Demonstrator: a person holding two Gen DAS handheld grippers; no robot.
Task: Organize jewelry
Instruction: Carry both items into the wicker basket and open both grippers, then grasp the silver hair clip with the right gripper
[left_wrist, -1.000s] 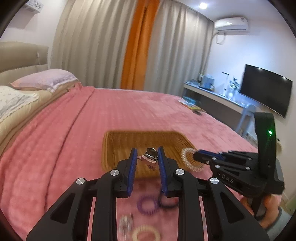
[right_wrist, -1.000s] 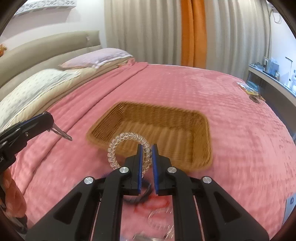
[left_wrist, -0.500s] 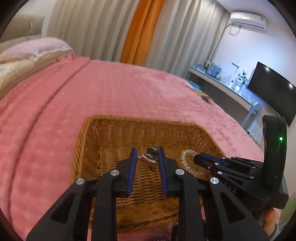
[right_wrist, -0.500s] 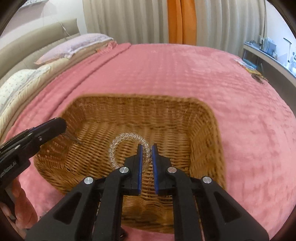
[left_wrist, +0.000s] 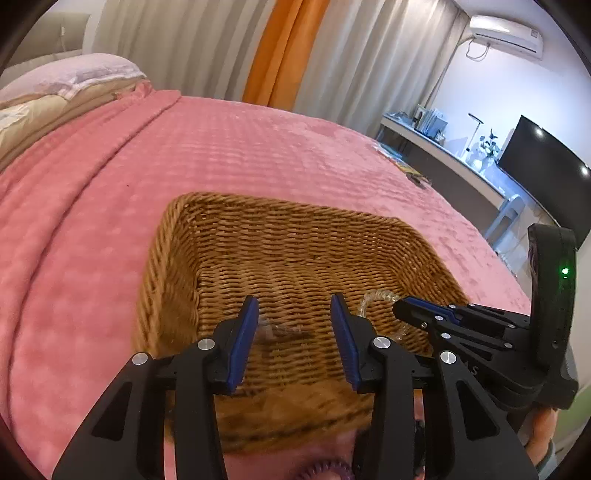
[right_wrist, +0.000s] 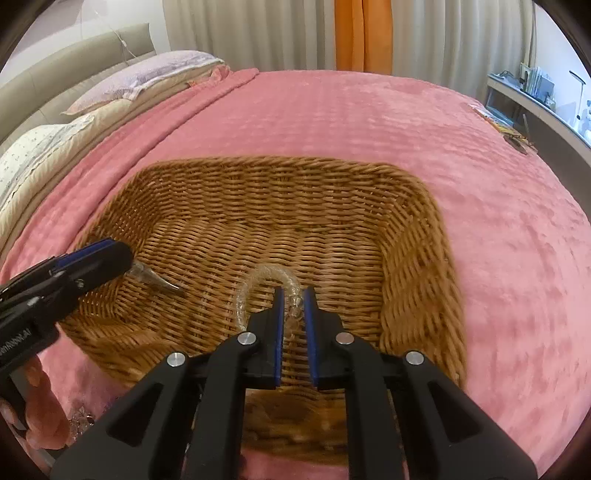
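The left gripper (left_wrist: 293, 312) is seen spread wide above the wicker basket (left_wrist: 280, 236), and a blurred clip (right_wrist: 155, 277), hard to make out, lies on the weave at the centre left of the right wrist frame, partly hidden by the gripper's tip. The right gripper (right_wrist: 293, 299) is clenched on a clear coil hair tie (right_wrist: 258, 282) low in the basket, its lower arc hidden between the pads. At the bottom edge of the left wrist frame a purple ring (left_wrist: 325, 472), possibly another tie, is cut off on the pink bedspread (left_wrist: 110, 206).

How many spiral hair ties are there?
2: a clear one in the right gripper over the basket, a purple one by its near rim. More may be hidden.
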